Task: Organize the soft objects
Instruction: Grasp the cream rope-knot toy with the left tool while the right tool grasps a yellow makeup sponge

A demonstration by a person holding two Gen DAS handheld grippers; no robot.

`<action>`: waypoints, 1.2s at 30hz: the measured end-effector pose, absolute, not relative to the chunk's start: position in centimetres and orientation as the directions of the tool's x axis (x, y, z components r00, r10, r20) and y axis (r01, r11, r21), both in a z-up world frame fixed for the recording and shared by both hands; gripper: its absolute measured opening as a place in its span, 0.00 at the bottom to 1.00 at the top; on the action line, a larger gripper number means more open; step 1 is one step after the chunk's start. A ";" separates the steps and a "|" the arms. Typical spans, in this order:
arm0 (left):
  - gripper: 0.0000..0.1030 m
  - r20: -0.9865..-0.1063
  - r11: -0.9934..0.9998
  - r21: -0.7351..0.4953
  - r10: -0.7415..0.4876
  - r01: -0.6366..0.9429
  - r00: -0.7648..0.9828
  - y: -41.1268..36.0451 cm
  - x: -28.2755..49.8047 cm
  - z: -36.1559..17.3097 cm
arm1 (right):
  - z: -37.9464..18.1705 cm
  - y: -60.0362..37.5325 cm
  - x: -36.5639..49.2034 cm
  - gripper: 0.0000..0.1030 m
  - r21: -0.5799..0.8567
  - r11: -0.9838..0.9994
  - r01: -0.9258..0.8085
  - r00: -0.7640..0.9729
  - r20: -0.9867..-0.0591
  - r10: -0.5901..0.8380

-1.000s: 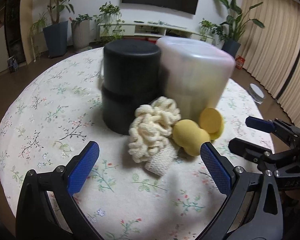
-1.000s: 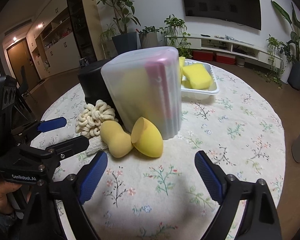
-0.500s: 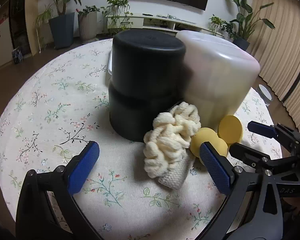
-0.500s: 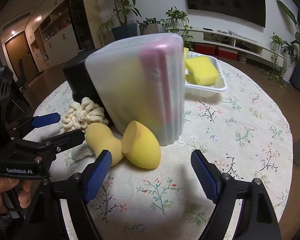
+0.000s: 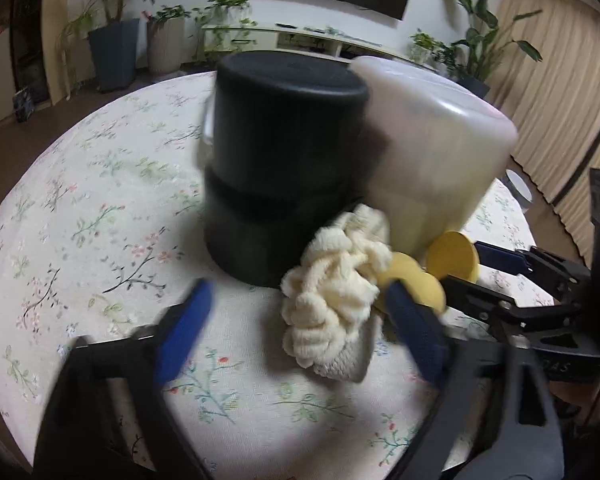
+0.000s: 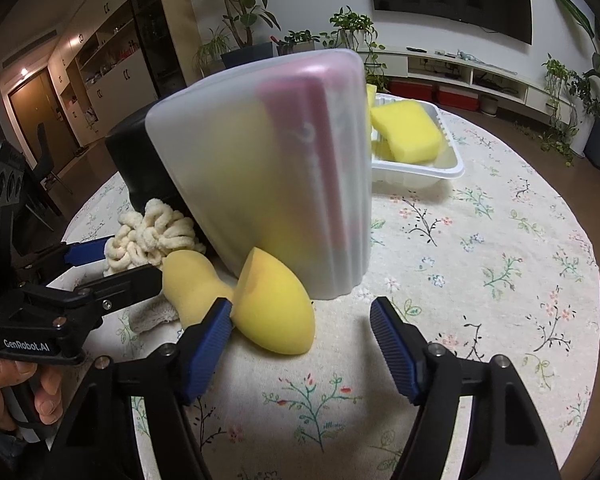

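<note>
**Both jaws narrowing on the soft pile beside the frosted box**

Drawn in over the last second: left gripper (image 5: 296, 332) jaws, just closing, now flank the cream chenille scrubber (image 5: 336, 292) without pressing it. Right gripper (image 6: 302, 344) jaws, likewise closing, still parted around the cut-tip yellow sponge (image 6: 274, 304), near pad at its edge, far pad clear. Nothing gripped yet on either side.

Outward from the jaws: gourd-shaped yellow sponge (image 6: 192, 284) between scrubber and cut-tip sponge, all three at the foot of the frosted box (image 6: 268, 168). Black canister (image 5: 284, 168) touching the box's side. White tray (image 6: 420, 168) with yellow block sponges (image 6: 408, 130) behind the box, on the flowered bench (image 6: 480, 280).

Step judged: twin approach for pickup. Next: finish closing gently, lift clear of the box.

Legible on the left gripper body: "GenRobot.AI".
</note>
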State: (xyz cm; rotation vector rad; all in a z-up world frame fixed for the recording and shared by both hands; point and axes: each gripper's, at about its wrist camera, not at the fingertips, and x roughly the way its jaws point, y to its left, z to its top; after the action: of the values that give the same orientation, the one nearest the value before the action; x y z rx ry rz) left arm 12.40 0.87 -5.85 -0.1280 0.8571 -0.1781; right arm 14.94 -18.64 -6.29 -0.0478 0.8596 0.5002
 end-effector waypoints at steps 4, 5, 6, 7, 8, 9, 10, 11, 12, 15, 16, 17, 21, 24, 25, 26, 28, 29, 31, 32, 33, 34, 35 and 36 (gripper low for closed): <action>0.42 -0.752 0.975 -0.191 -0.221 0.115 0.621 0.6 12.2 -6.4 | -6.3 -18.7 15.1 0.60 0.180 0.872 -0.456 0.533 -0.729 0.429; 0.39 -0.750 0.970 -0.212 -0.239 0.118 0.617 0.8 12.2 -6.3 | -6.3 -18.6 15.0 0.58 0.183 0.867 -0.463 0.529 -0.728 0.436; 0.38 -0.749 0.968 -0.223 -0.248 0.119 0.615 0.9 12.2 -6.4 | -6.3 -18.5 15.0 0.54 0.185 0.864 -0.469 0.526 -0.726 0.442; 0.38 -0.748 0.966 -0.232 -0.254 0.117 0.614 1.0 12.1 -6.4 | -6.3 -18.4 14.9 0.50 0.190 0.858 -0.477 0.522 -0.725 0.450; 0.36 -0.746 0.964 -0.238 -0.258 0.117 0.613 1.2 12.2 -6.4 | -6.3 -18.4 14.8 0.48 0.193 0.855 -0.481 0.519 -0.724 0.456; 0.34 -0.745 0.962 -0.246 -0.266 0.120 0.612 1.1 12.2 -6.4 | -6.3 -18.2 14.8 0.45 0.197 0.852 -0.485 0.515 -0.723 0.461; 0.31 -0.743 0.960 -0.252 -0.273 0.123 0.612 1.2 12.1 -6.4 | -6.3 -18.0 14.7 0.43 0.199 0.849 -0.489 0.513 -0.722 0.465; 0.30 -0.741 0.960 -0.251 -0.272 0.123 0.614 1.3 12.0 -6.4 | -6.2 -17.9 14.6 0.43 0.198 0.848 -0.491 0.513 -0.721 0.466; 0.29 -0.740 0.960 -0.249 -0.272 0.126 0.616 1.2 11.8 -6.4 | -6.2 -17.9 14.6 0.42 0.199 0.847 -0.492 0.512 -0.721 0.467; 0.26 -0.736 0.961 -0.244 -0.271 0.130 0.620 1.0 11.2 -6.3 | -6.3 -18.1 14.5 0.41 0.212 0.847 -0.487 0.510 -0.718 0.474; 0.26 -0.736 0.961 -0.243 -0.271 0.131 0.620 0.8 11.4 -6.1 | -6.3 -18.2 14.4 0.41 0.218 0.847 -0.485 0.509 -0.717 0.476; 0.26 -0.736 0.962 -0.241 -0.269 0.131 0.622 0.9 11.2 -6.1 | -6.2 -18.4 14.4 0.41 0.221 0.847 -0.483 0.510 -0.716 0.477; 0.24 -0.728 0.960 -0.250 -0.272 0.126 0.629 1.3 10.7 -5.9 | -6.1 -19.1 13.8 0.41 0.223 0.848 -0.480 0.513 -0.713 0.478; 0.24 -0.720 0.958 -0.257 -0.276 0.125 0.637 1.5 10.4 -5.7 | -6.1 -19.4 13.2 0.41 0.223 0.852 -0.475 0.517 -0.712 0.475; 0.24 -0.718 0.958 -0.257 -0.277 0.127 0.639 1.5 10.3 -5.5 | -6.0 -19.5 13.2 0.41 0.224 0.852 -0.472 0.518 -0.712 0.474; 0.23 -0.716 0.958 -0.257 -0.277 0.127 0.641 1.5 10.2 -5.4 | -5.9 -19.6 13.1 0.41 0.225 0.854 -0.469 0.521 -0.710 0.474; 0.23 -0.714 0.958 -0.258 -0.276 0.125 0.643 1.7 9.8 -5.4 | -5.7 -19.9 12.8 0.41 0.230 0.857 -0.461 0.526 -0.707 0.473; 0.23 -0.714 0.958 -0.259 -0.274 0.121 0.644 1.7 9.7 -5.3 | -5.7 -20.0 12.7 0.41 0.233 0.858 -0.457 0.528 -0.706 0.472; 0.23 -0.712 0.959 -0.261 -0.271 0.113 0.647 1.9 9.4 -5.1 | -5.5 -20.3 12.5 0.41 0.235 0.862 -0.448 0.532 -0.705 0.469; 0.23 -0.710 0.959 -0.262 -0.268 0.109 0.651 2.1 9.2 -5.0 | -5.4 -20.4 12.4 0.41 0.236 0.864 -0.444 0.534 -0.704 0.467; 0.23 -0.707 0.959 -0.264 -0.266 0.104 0.655 2.3 8.8 -4.8 | -5.3 -20.6 12.1 0.41 0.238 0.865 -0.441 0.538 -0.702 0.467; 0.23 -0.705 0.959 -0.265 -0.264 0.101 0.658 2.3 8.7 -4.7 | -5.2 -20.7 12.0 0.41 0.238 0.866 -0.439 0.540 -0.701 0.466; 0.23 -0.704 0.959 -0.267 -0.263 0.098 0.660 2.4 8.3 -4.6 | -5.0 -20.9 11.6 0.41 0.237 0.868 -0.436 0.544 -0.699 0.464; 0.23 -0.702 0.958 -0.268 -0.263 0.097 0.661 2.5 7.8 -4.6 | -4.9 -21.2 11.3 0.41 0.238 0.870 -0.432 0.548 -0.697 0.463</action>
State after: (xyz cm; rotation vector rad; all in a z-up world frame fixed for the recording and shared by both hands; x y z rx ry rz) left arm 7.81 2.48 -4.58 -0.2157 0.8248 -0.2053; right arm 11.34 -21.17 -4.85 0.0399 0.8374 0.5304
